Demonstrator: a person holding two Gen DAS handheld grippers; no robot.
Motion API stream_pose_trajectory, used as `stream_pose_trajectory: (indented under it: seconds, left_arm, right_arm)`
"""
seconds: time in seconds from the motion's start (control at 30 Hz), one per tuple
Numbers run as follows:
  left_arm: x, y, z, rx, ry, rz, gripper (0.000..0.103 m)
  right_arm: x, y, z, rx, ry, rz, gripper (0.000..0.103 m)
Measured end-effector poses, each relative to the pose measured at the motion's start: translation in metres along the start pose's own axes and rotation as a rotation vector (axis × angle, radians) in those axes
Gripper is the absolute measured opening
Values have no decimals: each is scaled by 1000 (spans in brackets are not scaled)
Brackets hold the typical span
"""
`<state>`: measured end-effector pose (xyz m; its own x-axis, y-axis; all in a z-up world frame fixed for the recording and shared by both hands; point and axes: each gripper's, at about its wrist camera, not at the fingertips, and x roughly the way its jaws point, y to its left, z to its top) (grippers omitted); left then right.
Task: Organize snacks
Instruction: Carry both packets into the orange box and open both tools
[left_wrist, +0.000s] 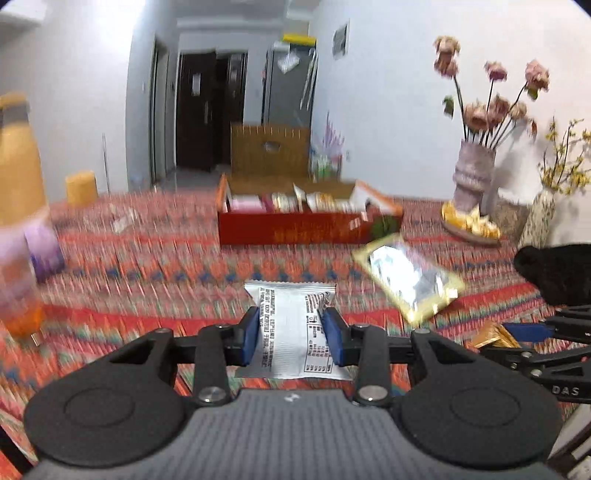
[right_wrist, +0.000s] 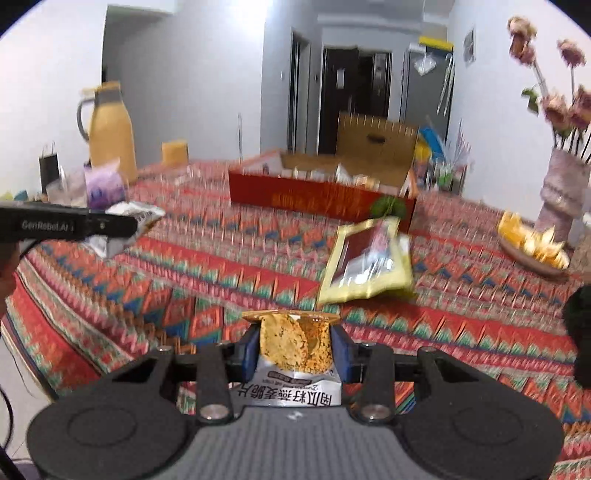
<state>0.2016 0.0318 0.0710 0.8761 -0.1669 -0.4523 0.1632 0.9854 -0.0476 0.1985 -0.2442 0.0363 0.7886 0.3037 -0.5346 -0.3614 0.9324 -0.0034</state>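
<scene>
A silver-white snack packet (left_wrist: 291, 328) is clamped between the blue fingers (left_wrist: 251, 334) of the left gripper (left_wrist: 291, 332), its printed back facing up and its crimped end pointing toward twelve o'clock. In the right wrist view, a golden cracker packet (right_wrist: 295, 350) is gripped between the blue pads of the right gripper (right_wrist: 295, 352), with its white lower panel of printed characters lying nearest the camera. Both packets are held above the worktop (left_wrist: 147, 266), which is covered by a red, orange and teal patterned cloth.

A red cardboard box (left_wrist: 306, 221) with open flaps is seen at twelve o'clock of the left gripper, well apart from it, and several packets are stood in rows inside. A yellow foil pouch (left_wrist: 410, 277) is found at about one o'clock, between the box and the grippers; whether it rests flat cannot be told through the blur. The right gripper is seen from the side at three o'clock in the left wrist view.

A plate of yellow-wrapped sweets (left_wrist: 469, 223) is placed at two o'clock, just beside a vase of dried pink flowers (left_wrist: 472, 173). A yellow jug (right_wrist: 110, 129) is stood at the far left edge.
</scene>
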Motion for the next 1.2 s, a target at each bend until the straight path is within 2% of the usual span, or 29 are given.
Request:
stream_pose_trajectory:
  seconds: [0.13, 0.27, 0.37, 0.47, 0.6, 0.7, 0.8, 0.93, 1.1, 1.2]
  left_arm:
    - [-15, -2, 19, 49, -72, 22, 38]
    - [-11, -1, 24, 39, -68, 31, 38]
    - [6, 0, 34, 45, -60, 37, 38]
    - [26, 5, 52, 43, -86, 17, 38]
    - [83, 15, 78, 22, -55, 41, 38]
    - [131, 26, 106, -13, -36, 26, 38]
    - [181, 34, 134, -15, -39, 51, 38]
    - [260, 46, 166, -27, 7, 77, 38]
    - [344, 63, 180, -16, 65, 113, 38]
    - [383, 74, 182, -63, 111, 133, 38]
  right_arm:
    - [-11, -5, 8, 8, -67, 10, 40]
    - [-8, -14, 14, 39, -88, 36, 40]
    - [0, -24, 28, 40, -104, 55, 40]
    - [10, -40, 54, 25, -146, 53, 40]
    - [39, -67, 99, 17, -193, 43, 40]
    - [79, -88, 139, 12, -198, 43, 40]
    - [125, -111, 176, 47, -184, 51, 40]
    - [207, -145, 223, 99, -114, 45, 40]
    - [301, -179, 250, 203, 0, 36, 40]
    - [349, -187, 257, 211, 67, -8, 40]
